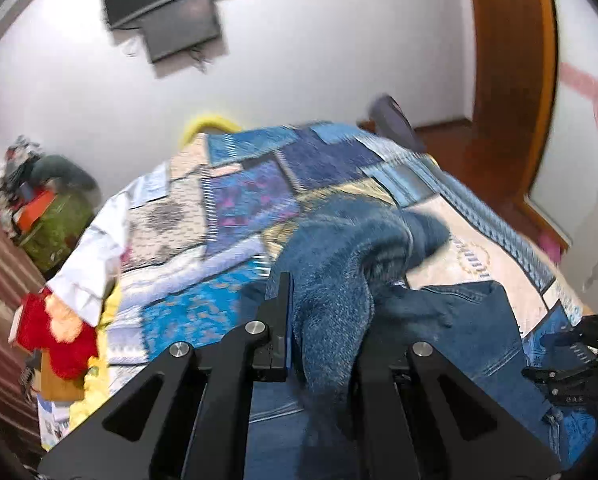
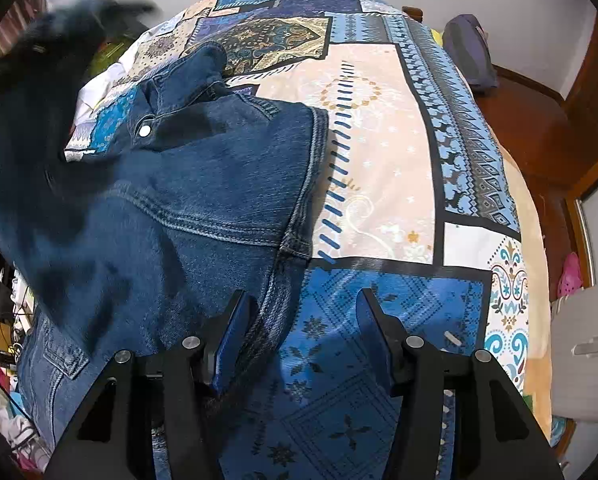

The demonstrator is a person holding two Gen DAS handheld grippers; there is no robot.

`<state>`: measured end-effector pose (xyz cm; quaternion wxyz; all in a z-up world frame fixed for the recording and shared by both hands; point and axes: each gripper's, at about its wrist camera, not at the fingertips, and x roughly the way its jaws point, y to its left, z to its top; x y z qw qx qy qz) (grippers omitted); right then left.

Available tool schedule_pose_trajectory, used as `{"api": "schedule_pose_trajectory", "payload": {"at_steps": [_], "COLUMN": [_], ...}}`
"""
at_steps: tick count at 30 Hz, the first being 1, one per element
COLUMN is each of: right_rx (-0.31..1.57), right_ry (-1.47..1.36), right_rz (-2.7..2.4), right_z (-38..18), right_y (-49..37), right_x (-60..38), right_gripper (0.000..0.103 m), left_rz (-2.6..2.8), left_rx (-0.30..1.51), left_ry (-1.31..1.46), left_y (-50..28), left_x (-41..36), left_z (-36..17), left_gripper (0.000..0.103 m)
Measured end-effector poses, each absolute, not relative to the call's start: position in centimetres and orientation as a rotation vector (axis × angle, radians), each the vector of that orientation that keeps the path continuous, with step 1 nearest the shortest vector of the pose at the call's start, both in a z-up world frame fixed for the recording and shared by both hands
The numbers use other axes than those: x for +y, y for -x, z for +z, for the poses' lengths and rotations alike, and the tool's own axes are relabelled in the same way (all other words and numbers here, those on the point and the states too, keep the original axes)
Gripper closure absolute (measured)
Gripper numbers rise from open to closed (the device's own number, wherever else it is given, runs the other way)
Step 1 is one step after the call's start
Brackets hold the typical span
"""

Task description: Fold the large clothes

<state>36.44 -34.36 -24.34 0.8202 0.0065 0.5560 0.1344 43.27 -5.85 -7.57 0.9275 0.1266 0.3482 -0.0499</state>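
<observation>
Denim jacket [image 2: 203, 184] spread on near-left of patchwork bedspread [image 2: 379, 152]. Left gripper [image 1: 323, 320] clamped on lifted denim; right gripper [image 2: 299, 332] part-open, holding nothing, at hem. Mid-fold; next, probably carry lifted part across, lay flat.

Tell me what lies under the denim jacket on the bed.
Under the denim jacket lies the patchwork bedspread, showing beyond its hem and collar. A white cloth peeks out near the collar. Whatever else sits beneath the denim is covered.
</observation>
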Motion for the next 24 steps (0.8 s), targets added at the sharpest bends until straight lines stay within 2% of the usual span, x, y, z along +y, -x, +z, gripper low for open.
{"api": "schedule_pose_trajectory", "payload": {"at_steps": [2, 5, 10, 12, 14, 15, 16, 21, 24], "right_rx": [1.179, 1.183, 1.19, 1.188, 1.192, 1.194, 1.197, 1.221, 1.225], "right_ry": [-0.018, -0.026, -0.038, -0.052, -0.059, -0.063, -0.072, -0.128, -0.141], "right_rz": [0.287, 0.277, 0.253, 0.238, 0.221, 0.215, 0.21, 0.197, 0.198], "right_z": [-24.2, -24.1, -24.2, -24.2, -24.2, -24.3, -24.3, -24.4, -24.4], "right_y": [-36.3, -36.3, -36.0, -35.8, -35.8, -35.8, -35.8, -36.0, -36.0], "right_x": [-34.2, -33.9, -33.6, -33.6, -33.6, -33.6, -33.6, -34.1, -34.1], "right_gripper": [0.05, 0.046, 0.043, 0.036, 0.035, 0.035, 0.035, 0.035, 0.035], "left_rz": [-0.088, -0.054, -0.034, -0.049, -0.055, -0.038, -0.026, -0.035, -0.002], "left_rx": [0.716, 0.779, 1.073, 1.179, 1.193, 1.166, 1.16, 1.183, 1.153], "left_ry": [-0.242, -0.246, -0.063, 0.031, 0.115, 0.137, 0.149, 0.279, 0.195], "left_y": [-41.7, -39.7, -37.7, -36.9, -35.5, -35.0, -34.8, -35.3, -36.0], "left_x": [-3.5, -0.4, 6.4, 8.1, 9.0, 9.5, 9.7, 10.5, 9.7], "left_z": [-7.7, -10.9, -21.0, -24.5, -26.9, -26.9, -26.9, -26.6, -25.1], "left_gripper": [0.095, 0.093, 0.077, 0.065, 0.055, 0.046, 0.043, 0.042, 0.042]}}
